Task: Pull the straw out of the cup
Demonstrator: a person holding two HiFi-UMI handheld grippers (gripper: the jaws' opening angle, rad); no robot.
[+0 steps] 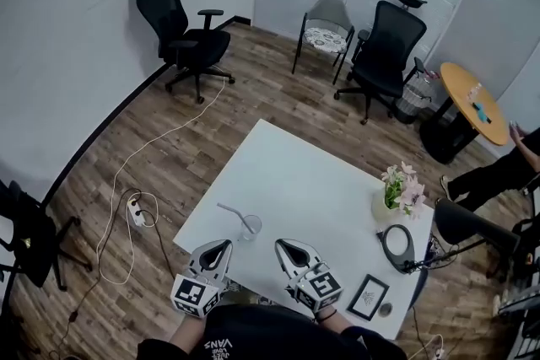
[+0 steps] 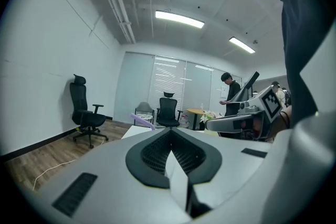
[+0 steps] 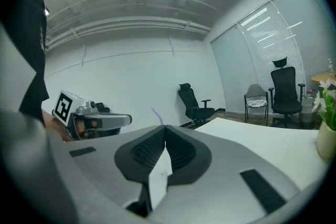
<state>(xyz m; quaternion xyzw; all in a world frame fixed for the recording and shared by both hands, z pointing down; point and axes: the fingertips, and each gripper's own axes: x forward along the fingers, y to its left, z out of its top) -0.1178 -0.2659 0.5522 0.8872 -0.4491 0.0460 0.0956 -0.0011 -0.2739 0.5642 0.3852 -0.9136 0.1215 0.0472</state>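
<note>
Clear cup (image 1: pixel 250 228) stands near the front edge of the white table (image 1: pixel 312 173), at 2 o'clock of left gripper (image 1: pixel 218 249) and 10 o'clock of right gripper (image 1: pixel 287 249). A thin, pale lilac straw (image 1: pixel 231 211) stands in it, leaning toward 10 o'clock. Both grippers' jaws are closed and empty.

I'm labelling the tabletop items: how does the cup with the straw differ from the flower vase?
The cup is clear, while the vase is pale and opaque. The cup holds one lilac straw leaning left in the head view, and the vase holds pink and white flowers. The cup stands by the table's near edge, the vase by its right edge. Both stand upright on the white table.
</note>
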